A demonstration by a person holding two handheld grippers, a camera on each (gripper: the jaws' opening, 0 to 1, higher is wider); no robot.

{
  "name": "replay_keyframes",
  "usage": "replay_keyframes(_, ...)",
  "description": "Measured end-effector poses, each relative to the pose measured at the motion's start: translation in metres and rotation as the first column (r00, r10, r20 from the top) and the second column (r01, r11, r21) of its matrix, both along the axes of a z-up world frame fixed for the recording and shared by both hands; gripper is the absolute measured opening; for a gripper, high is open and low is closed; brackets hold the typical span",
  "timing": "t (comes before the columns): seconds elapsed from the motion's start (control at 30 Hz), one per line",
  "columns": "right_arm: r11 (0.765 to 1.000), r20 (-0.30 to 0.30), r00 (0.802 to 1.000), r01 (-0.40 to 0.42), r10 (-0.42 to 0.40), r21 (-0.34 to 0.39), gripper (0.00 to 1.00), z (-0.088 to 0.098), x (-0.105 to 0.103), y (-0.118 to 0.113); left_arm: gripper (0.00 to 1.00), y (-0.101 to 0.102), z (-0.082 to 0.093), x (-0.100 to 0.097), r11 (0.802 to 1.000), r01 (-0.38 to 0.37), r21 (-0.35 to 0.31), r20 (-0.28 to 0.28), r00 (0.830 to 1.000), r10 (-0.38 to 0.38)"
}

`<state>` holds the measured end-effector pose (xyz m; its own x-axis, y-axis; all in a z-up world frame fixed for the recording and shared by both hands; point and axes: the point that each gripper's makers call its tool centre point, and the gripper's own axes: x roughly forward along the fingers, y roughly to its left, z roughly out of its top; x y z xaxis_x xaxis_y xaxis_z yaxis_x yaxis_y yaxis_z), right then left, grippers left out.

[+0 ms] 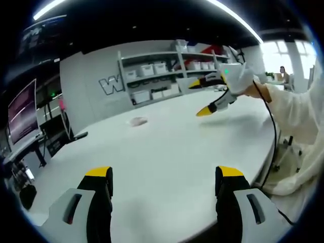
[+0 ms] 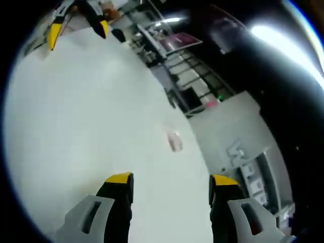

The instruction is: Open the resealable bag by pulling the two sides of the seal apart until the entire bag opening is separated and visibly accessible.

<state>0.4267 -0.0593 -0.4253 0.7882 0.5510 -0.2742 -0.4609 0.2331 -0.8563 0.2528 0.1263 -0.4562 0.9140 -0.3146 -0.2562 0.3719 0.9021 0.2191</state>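
left gripper view: the left gripper (image 1: 165, 174) has its two yellow-tipped black fingers (image 1: 99, 178) spread wide with nothing between them, held above the white table (image 1: 167, 152). further out on the table, well apart from the fingers, lies the resealable bag (image 1: 138, 121), a small pale, clear pouch lying flat; it is too small to tell whether its seal is closed. to the right, the right gripper (image 1: 201, 97) hangs over the table, its yellow tips apart and empty, held by a person's hand (image 1: 242, 80) in a white sleeve (image 1: 296, 114). behind the table stand white shelves (image 1: 167, 71) with bins, and a monitor (image 1: 23, 111) sits at the left.

right gripper view: the right gripper (image 2: 172, 181) also has its fingers (image 2: 119, 187) wide apart, gripping nothing, over the same table (image 2: 76, 126). the bag (image 2: 174, 140) lies ahead, just past the fingers' line and apart from them. the left gripper (image 2: 77, 28) shows at the upper left, its tips spread and empty.
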Motion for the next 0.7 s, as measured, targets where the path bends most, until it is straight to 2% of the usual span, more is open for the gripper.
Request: replay_keyframes(0.7, 0.999, 0.001, 0.999, -0.041, 0.041, -0.012, 0.59, 0.001, 0.011, 0.030, 0.83, 0.005, 0.002, -0.001, 1.000, -0.009, -0.004, 0.005, 1.000, 0.009)
